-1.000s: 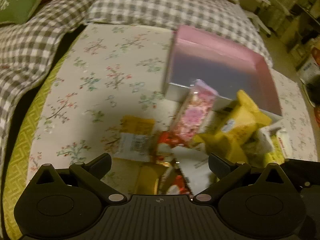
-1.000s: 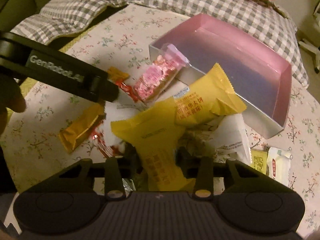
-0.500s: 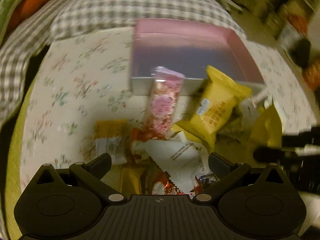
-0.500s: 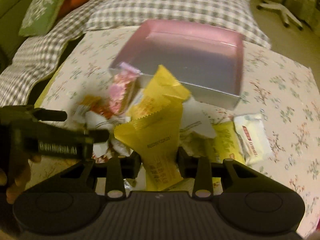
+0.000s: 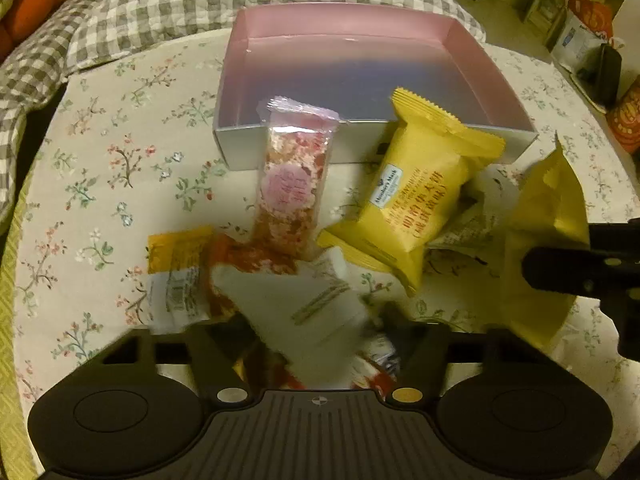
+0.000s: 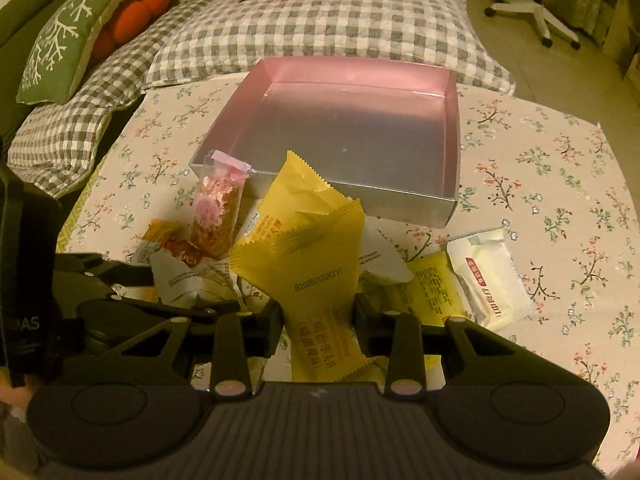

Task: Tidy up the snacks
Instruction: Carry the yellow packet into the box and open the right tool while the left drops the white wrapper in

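The right gripper (image 6: 316,322) clamps a yellow packet (image 6: 316,280); the left gripper (image 5: 316,320) is closing around a white packet (image 5: 304,300), near the pink box (image 5: 360,80).

1. One pink tray (image 6: 450,136), shallow and open, at the far middle of the floral tablecloth (image 6: 560,184).
2. Two large yellow snack packets: one lifted in front (image 6: 316,248), one leaning at the tray's near wall (image 5: 424,200).
3. One clear pink-and-red nougat bar (image 5: 294,184), propped on the tray's near edge.
4. Two white wrappers in the pile (image 5: 304,300) (image 6: 180,276).
5. One cream packet (image 6: 488,276) toward the cloth's right side.
6. One small yellow packet (image 6: 432,292) beside it.
7. One orange-yellow wrapper (image 5: 178,252) at the pile's left.
8. Two grippers (image 5: 320,332) (image 6: 316,312).
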The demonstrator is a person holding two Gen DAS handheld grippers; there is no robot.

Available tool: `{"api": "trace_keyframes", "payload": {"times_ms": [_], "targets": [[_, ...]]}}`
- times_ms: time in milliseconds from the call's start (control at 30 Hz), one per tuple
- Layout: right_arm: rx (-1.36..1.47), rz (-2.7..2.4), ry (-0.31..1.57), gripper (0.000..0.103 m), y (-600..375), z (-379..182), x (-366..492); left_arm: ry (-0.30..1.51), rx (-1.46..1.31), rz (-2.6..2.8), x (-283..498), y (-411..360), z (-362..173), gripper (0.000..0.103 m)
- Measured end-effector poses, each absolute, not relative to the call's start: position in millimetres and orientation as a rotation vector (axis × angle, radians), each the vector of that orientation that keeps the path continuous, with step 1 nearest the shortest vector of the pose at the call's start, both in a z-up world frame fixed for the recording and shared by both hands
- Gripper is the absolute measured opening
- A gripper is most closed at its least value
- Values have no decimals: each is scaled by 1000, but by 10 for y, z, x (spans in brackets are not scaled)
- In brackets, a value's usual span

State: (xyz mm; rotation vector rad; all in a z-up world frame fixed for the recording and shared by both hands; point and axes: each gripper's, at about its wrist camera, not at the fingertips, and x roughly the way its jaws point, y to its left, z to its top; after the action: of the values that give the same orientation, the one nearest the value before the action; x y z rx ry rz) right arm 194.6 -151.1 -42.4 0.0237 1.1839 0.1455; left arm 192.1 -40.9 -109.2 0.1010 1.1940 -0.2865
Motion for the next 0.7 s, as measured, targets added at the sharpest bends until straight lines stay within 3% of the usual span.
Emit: {"api": "trace_keyframes", "payload": {"times_ms": [33,133,700], "targets": [[27,145,1181,33,-1513,-416,1943,1192,100,-284,1913,-421,-1092,49],[38,144,1167,33,-1535,-381,1925,1183,84,-280,1910,-406,-1050,44],[100,142,1071,33,-1630,-136,2060,996,-39,-278,2065,-249,-409,44]]}}
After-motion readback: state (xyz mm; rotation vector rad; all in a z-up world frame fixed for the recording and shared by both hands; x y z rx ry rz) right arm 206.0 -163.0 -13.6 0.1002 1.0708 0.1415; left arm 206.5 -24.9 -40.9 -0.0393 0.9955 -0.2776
